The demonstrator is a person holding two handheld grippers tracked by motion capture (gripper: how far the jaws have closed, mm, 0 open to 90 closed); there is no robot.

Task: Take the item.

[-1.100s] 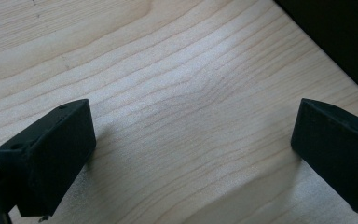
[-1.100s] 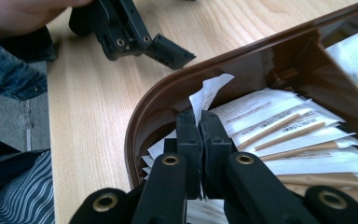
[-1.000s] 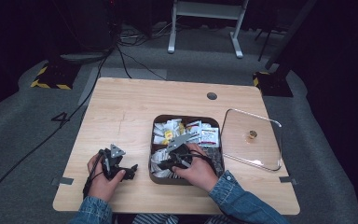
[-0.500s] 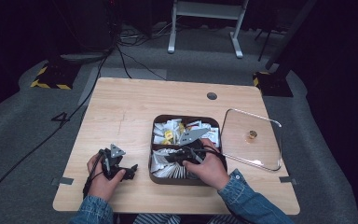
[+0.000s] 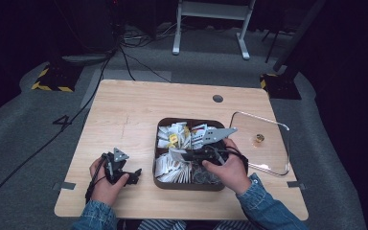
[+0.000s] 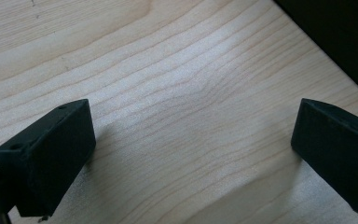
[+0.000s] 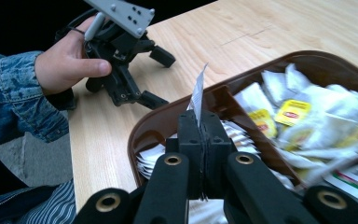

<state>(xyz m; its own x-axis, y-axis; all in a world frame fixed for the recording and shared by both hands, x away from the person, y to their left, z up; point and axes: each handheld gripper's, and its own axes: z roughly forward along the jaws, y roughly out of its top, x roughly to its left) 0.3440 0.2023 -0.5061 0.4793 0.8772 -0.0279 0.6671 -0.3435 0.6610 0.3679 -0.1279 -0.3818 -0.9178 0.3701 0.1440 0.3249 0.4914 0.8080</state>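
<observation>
right gripper (image 7: 199, 128): clamped on a thin white packet (image 7: 197, 93), edge-on between its tips, above the brown tray (image 7: 161, 122).
left gripper (image 6: 193, 154): wide, nothing between, parked on table (image 6: 177, 70).
risk: grip looks marginal; packet may slip out or snag the divider just ahead.

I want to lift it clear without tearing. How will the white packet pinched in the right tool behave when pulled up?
Likely light and floppy: the white packet shows as a thin sheet edge above the shut right tool. Probably tears easily. It may snag the brown tray's divider beside it.
</observation>
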